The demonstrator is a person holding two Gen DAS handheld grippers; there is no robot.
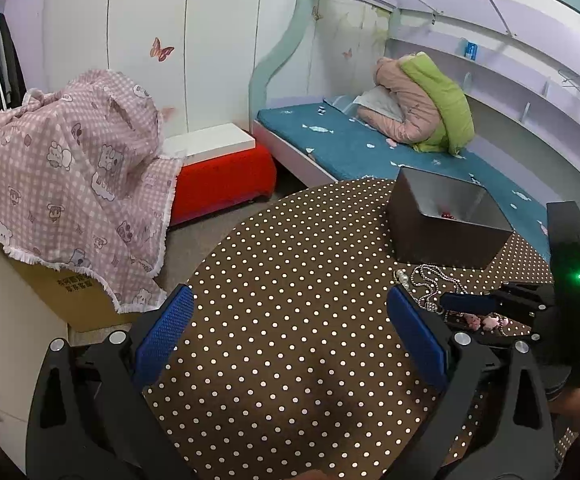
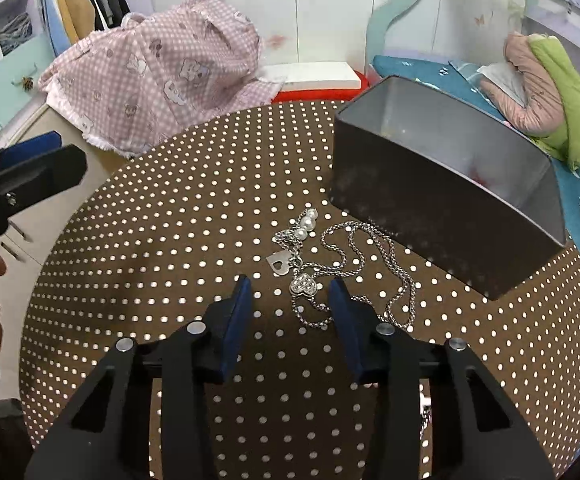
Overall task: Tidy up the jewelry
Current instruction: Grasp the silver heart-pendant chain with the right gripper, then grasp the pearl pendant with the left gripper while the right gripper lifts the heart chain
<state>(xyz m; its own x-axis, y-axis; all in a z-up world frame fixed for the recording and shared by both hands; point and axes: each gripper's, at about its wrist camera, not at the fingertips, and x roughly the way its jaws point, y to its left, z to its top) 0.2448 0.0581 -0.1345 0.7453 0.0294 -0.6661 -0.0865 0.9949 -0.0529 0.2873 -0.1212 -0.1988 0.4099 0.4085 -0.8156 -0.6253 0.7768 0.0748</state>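
A silver chain necklace (image 2: 370, 264) lies tangled on the round polka-dot table (image 2: 169, 240), with a studded heart pendant (image 2: 304, 285), a flat heart tag (image 2: 279, 263) and a few pearls (image 2: 306, 222). My right gripper (image 2: 290, 283) hovers low over it. Its blue pads stand apart on either side of the studded heart without pressing on it. A dark box (image 2: 430, 216) with a silvery inside stands just behind; something small and red (image 1: 446, 214) lies in it. My left gripper (image 1: 287, 296) is wide open over bare tablecloth, left of the jewelry (image 1: 426, 284).
A pink charm (image 1: 486, 322) lies by the right gripper's finger (image 1: 466, 303). Left of the table a pink checked cloth (image 1: 69, 184) covers a cardboard box. A red stool (image 1: 221, 184) and a blue bed (image 1: 350, 144) with a pink and green jacket lie beyond.
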